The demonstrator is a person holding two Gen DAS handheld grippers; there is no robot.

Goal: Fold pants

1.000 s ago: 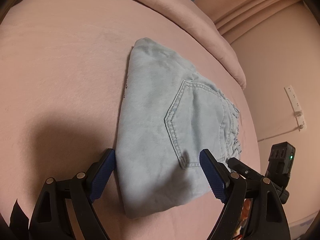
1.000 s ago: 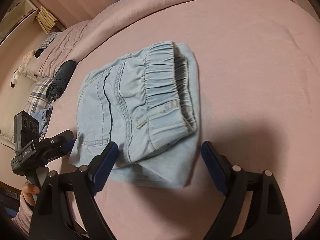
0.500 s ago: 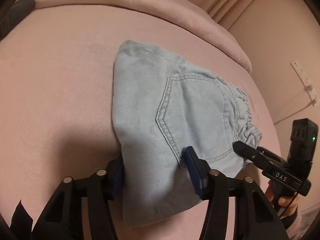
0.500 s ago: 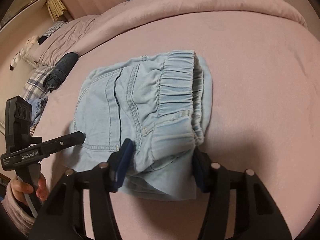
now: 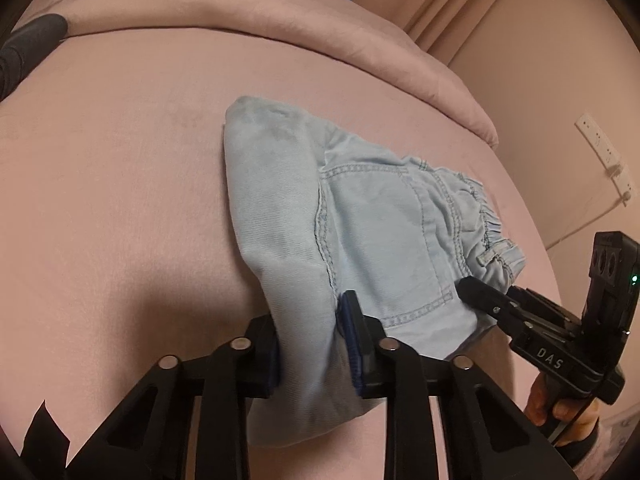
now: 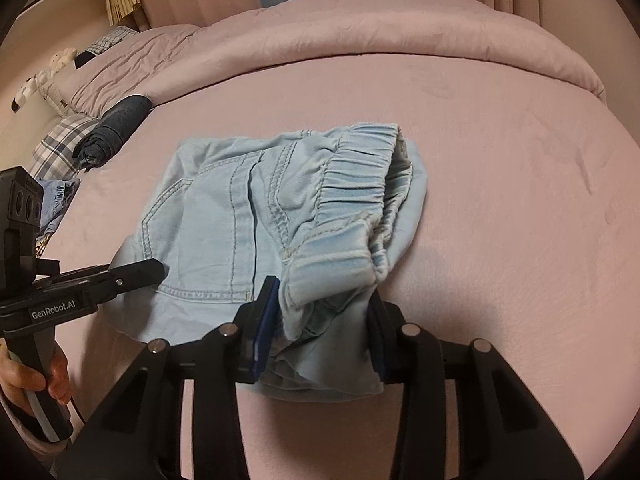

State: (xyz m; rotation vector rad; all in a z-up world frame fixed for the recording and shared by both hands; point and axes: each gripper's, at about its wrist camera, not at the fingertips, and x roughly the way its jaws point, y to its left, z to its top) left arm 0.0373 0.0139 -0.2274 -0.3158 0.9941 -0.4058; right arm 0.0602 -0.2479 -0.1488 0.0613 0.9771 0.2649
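- Left wrist view: my left gripper, wide a second ago, is now pinching the folded pants on the pink bed.
- My right gripper is likewise clamping the waistband end.
- I am reading "DAS" and "GenRobot.AI" on the gripper bodies.

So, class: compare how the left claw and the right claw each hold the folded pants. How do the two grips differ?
The left claw pinches the plain folded end of the pants; the right claw pinches the gathered elastic waistband end. The left claw sits beside the back pocket; the right claw sits beside the waistband. Both are closed on the near edge, over the pink bed.
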